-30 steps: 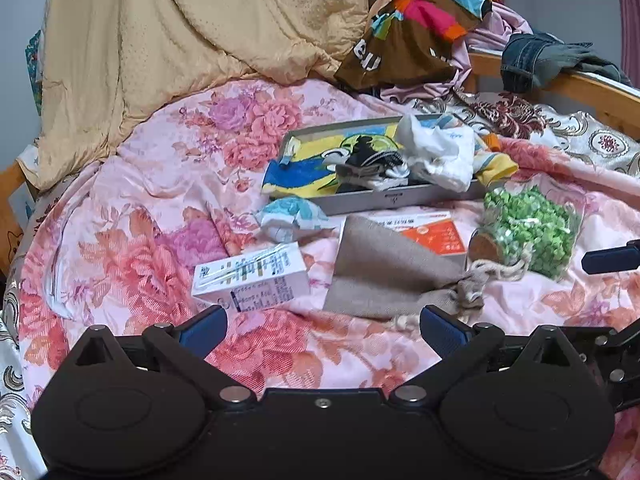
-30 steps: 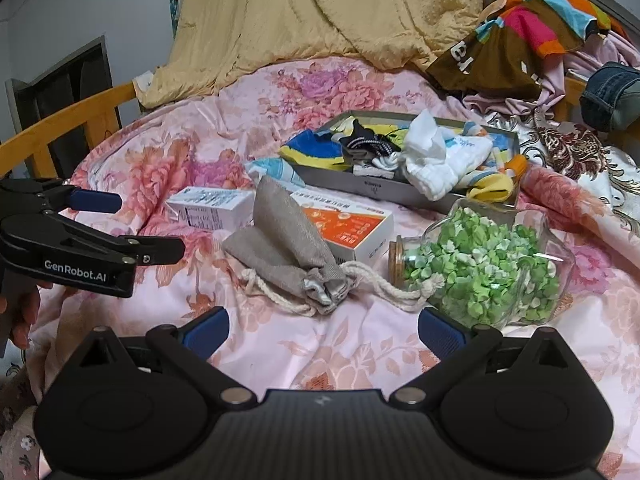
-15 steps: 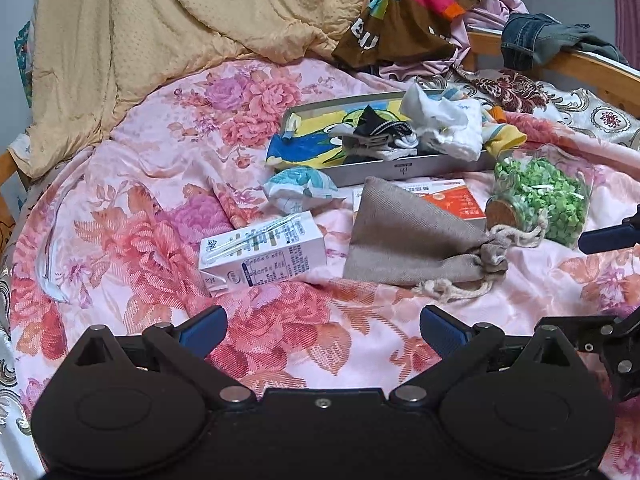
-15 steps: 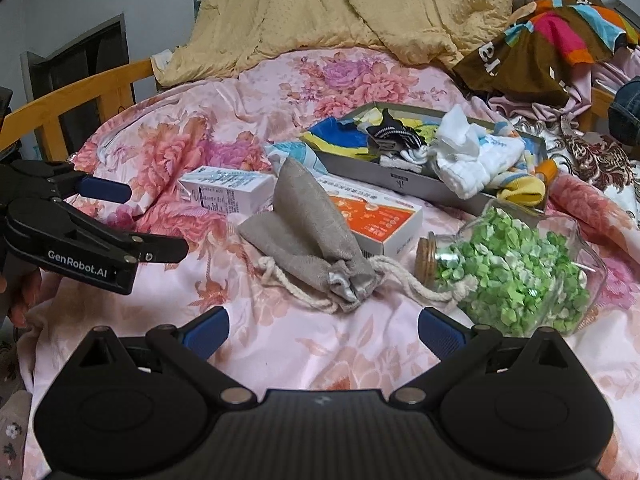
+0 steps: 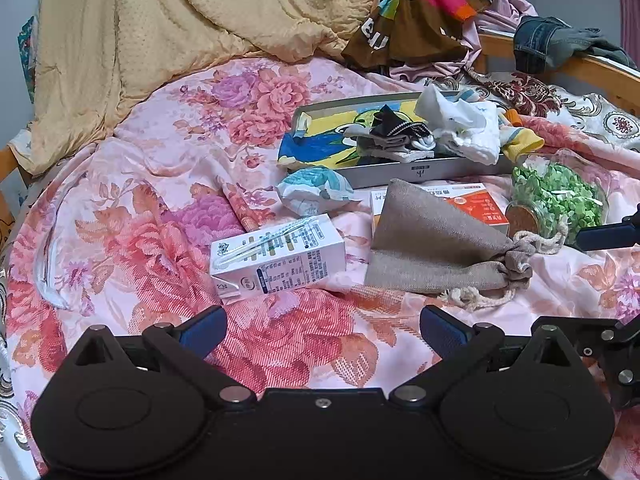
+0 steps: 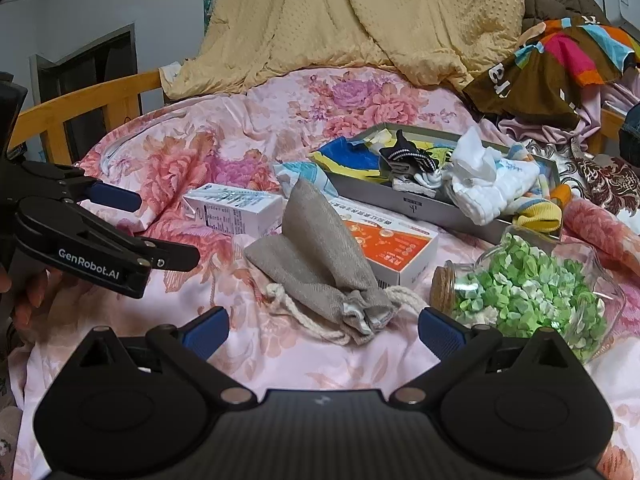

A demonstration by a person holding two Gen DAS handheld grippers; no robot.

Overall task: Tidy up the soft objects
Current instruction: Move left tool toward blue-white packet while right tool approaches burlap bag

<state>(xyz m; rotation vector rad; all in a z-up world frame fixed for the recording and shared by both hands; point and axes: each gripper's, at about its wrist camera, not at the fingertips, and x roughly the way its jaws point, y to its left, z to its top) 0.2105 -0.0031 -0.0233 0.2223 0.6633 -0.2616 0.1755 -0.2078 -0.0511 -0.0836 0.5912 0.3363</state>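
A grey drawstring pouch lies on the floral bedspread, leaning on an orange and white box. Behind it a grey tray holds socks and white cloths. A light blue soft packet lies just left of the tray. My left gripper hangs open above the bedspread, just short of a white carton. My right gripper is open too, with the pouch's gathered mouth close in front of it. Nothing sits between either pair of fingers.
A glass jar of green bits with a cork lid lies right of the pouch. A tan quilt and piled clothes fill the back. A wooden bed rail runs on the left. A hand holds the left gripper.
Both grippers have moved forward toward the objects, so the carton, pouch and jar appear closer. Both stay open; nothing was taken hold of.
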